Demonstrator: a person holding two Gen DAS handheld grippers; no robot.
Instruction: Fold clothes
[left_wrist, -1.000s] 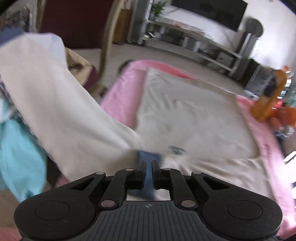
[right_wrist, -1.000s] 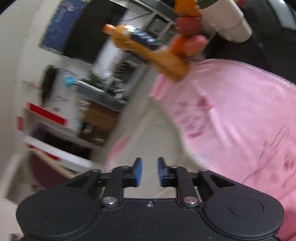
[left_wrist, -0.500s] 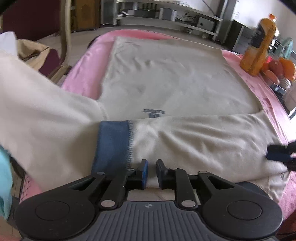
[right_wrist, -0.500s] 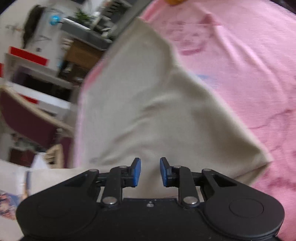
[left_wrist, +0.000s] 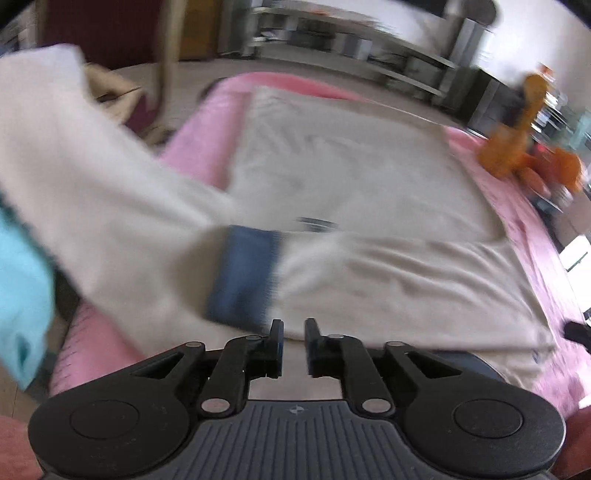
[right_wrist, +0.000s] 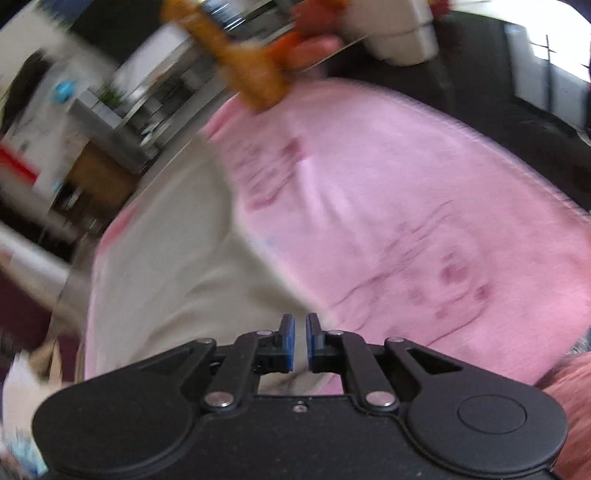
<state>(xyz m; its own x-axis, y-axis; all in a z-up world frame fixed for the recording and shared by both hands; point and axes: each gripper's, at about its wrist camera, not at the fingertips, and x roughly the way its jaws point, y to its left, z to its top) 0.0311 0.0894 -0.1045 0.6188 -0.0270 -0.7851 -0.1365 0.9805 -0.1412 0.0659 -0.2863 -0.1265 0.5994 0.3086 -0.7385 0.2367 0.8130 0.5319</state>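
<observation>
A beige garment lies spread on the pink table cover. Its near part is folded across, and a blue band shows at the left of the fold. My left gripper sits at the near edge of that fold, just right of the band, narrowly open with nothing between its tips. In the right wrist view the same beige garment fills the left and reaches my right gripper. Its blue pads are almost together at the fabric's edge. Both views are blurred.
An orange bottle and fruit stand at the table's far right, seen again as the orange bottle beside white cups. A teal cloth hangs at the left. A chair stands behind the table.
The left fingers have spread a little and let go of the fold by the blue band. The right gripper came down over the garment's end, narrowed its jaws, and now tilts up.
</observation>
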